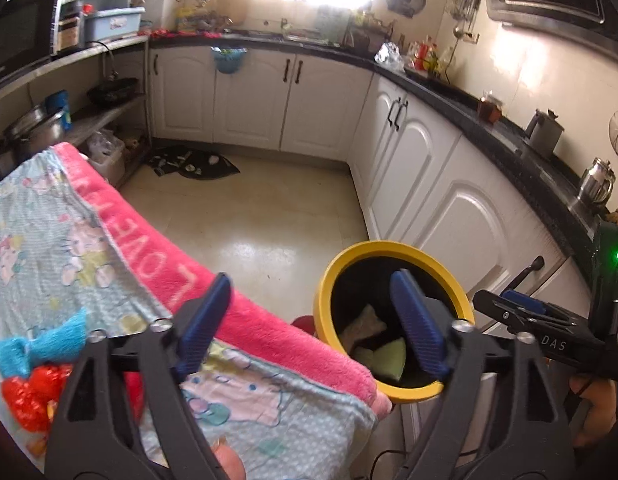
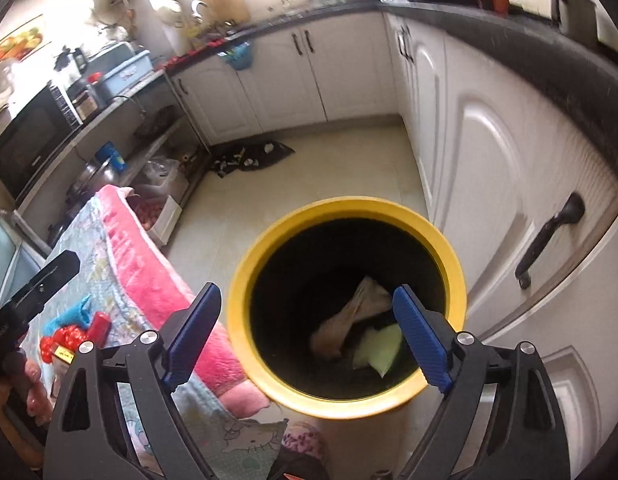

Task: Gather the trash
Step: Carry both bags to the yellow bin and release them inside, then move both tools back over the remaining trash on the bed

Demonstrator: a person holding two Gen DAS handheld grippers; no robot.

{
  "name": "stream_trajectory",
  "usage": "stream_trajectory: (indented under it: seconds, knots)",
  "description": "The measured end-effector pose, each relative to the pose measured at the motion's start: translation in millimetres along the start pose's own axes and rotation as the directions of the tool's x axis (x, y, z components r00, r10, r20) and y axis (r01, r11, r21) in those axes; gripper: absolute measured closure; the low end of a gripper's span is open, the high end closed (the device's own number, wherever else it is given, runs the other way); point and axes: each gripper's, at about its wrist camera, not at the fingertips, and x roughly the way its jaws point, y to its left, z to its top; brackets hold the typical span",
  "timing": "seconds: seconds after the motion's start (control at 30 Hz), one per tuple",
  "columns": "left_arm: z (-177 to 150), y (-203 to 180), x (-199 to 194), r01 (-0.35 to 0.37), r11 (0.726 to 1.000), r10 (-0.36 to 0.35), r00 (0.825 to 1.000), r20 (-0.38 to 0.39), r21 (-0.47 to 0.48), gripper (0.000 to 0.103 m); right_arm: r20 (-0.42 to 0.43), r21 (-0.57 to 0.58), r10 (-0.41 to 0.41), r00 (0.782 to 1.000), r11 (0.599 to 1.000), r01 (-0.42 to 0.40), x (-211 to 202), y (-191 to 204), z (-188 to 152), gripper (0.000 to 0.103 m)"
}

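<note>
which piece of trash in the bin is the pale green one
The flat pale yellow-green packet at the bottom of the yellow bin, lying on the right. The other piece beside it, a crumpled tan wrapper, is brownish and creased.

White letters "DAS" stand on the black body of the right gripper (image 1: 525,312), seen at the right edge of the left wrist view. On the pink band of the blanket (image 1: 213,292), just left of the left gripper (image 1: 313,324), large pale letters appear upside down; "OVE" can be made out, the rest is unclear. Print on the small red packet (image 2: 65,344) is too small to read.
</note>
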Motion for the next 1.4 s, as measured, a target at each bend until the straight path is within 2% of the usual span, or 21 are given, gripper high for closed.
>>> stream_trajectory:
  seconds: [0.07,0.13,0.3,0.57,1.03,1.4]
  knots:
    - [-2,5,-15,-0.013,1.0,0.013,1.0,0.026,-0.005,0.014,0.032,-0.026,0.014,0.999,1.0,-0.014,-10,15,-1,0.016]
    - [-4,11,-28,-0.029,1.0,0.029,0.998,0.048,-0.009,0.011,0.054,-0.052,0.024,0.998,0.998,-0.021,-17,26,-5,0.016]
    - [-11,27,-59,-0.07,0.997,0.072,0.993,0.089,-0.029,0.011,0.11,-0.113,0.056,0.992,0.993,-0.044,-38,53,-11,0.011]
    - [-32,63,-98,-0.139,0.988,0.146,0.983,0.115,-0.067,0.011,0.147,-0.188,0.119,0.982,0.978,-0.09,-61,86,-22,0.009]
    - [-68,117,-160,-0.228,0.962,0.252,0.954,0.161,-0.153,0.011,0.135,-0.294,0.216,0.967,0.941,-0.169,-78,146,-44,0.009]
    - [-93,151,-192,-0.278,0.938,0.315,0.934,0.171,-0.207,0.011,0.084,-0.41,0.268,0.96,0.887,-0.212,-75,204,-70,0.009]
